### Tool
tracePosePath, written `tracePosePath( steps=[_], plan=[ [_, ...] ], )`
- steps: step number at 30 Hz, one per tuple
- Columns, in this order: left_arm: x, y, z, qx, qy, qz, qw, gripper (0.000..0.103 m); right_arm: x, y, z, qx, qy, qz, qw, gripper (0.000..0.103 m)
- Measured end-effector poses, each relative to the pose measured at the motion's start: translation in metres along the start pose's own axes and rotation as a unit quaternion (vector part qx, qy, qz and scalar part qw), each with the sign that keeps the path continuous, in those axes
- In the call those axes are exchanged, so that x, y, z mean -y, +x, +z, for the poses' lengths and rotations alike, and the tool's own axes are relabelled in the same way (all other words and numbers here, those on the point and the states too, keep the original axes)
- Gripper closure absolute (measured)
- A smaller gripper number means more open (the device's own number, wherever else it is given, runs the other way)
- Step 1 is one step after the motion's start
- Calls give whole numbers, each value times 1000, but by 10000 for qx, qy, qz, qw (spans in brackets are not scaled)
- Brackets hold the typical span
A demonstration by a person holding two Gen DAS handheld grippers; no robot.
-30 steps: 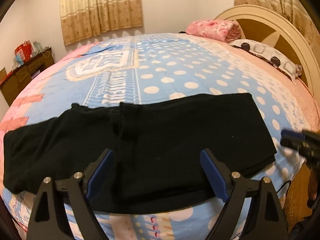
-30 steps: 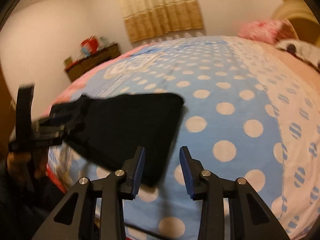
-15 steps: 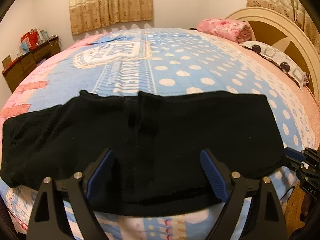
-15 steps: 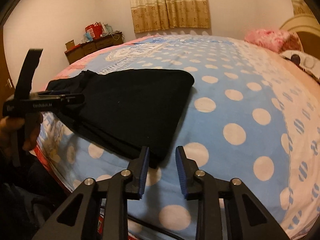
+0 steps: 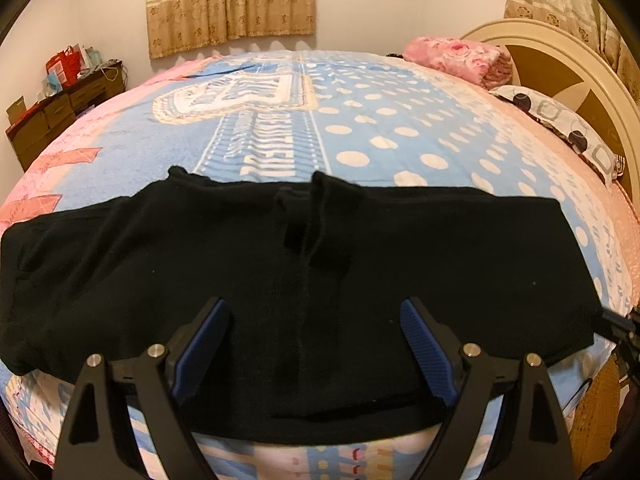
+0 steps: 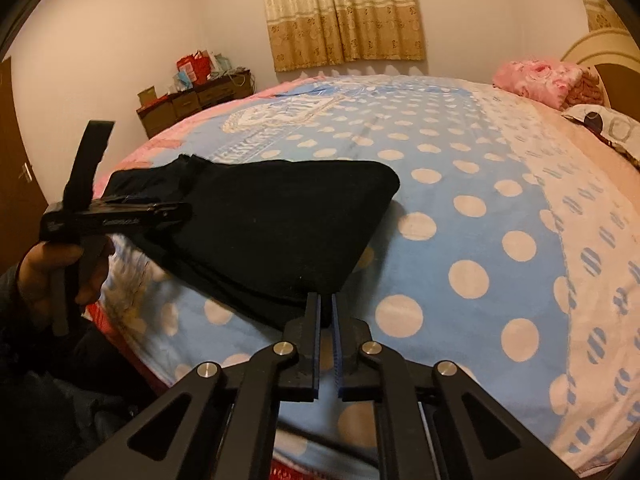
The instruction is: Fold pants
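Pinching the near right corner of the black pants point(image 6: 272, 224) with the right gripper point(image 6: 326, 312) – garment flat across the bed point(image 5: 400, 136) edge, left gripper point(image 5: 316, 344) wide, empty over its middle – next: left grab, then fold over.

Left wrist view: low at the near bed edge, close over the black pants point(image 5: 320, 280), facing across the bedspread point(image 5: 360, 128) toward the far curtain point(image 5: 232, 0); headboard point(image 5: 560, 64) at right. Right wrist view: near the same edge, further toward the headboard side, angled leftward across. Shared: pants, bedspread, curtain, pink blanket point(image 6: 536, 78), dresser point(image 6: 188, 100).
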State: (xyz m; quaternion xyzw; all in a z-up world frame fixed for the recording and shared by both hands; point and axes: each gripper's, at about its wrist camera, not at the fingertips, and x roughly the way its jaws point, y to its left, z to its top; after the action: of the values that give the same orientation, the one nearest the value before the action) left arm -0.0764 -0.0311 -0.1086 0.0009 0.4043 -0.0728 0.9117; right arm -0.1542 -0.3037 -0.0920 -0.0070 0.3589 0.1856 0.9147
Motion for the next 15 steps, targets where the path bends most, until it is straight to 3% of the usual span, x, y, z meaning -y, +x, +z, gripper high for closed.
tracePosePath(
  steps=[4,12,15],
  plan=[
    [0,1,-2,-27,41,-5,10000,12,6,26,-16,-359,7,-209,9991,99],
    [-3,1,-3,0,-4,-10,10000,12,-4,24,-23,-394,-541,-398,9970,99],
    [-3,1,-3,-6,-47,-33,10000,12,-3,18,-20,-350,-410,-214,9983,99]
  ],
)
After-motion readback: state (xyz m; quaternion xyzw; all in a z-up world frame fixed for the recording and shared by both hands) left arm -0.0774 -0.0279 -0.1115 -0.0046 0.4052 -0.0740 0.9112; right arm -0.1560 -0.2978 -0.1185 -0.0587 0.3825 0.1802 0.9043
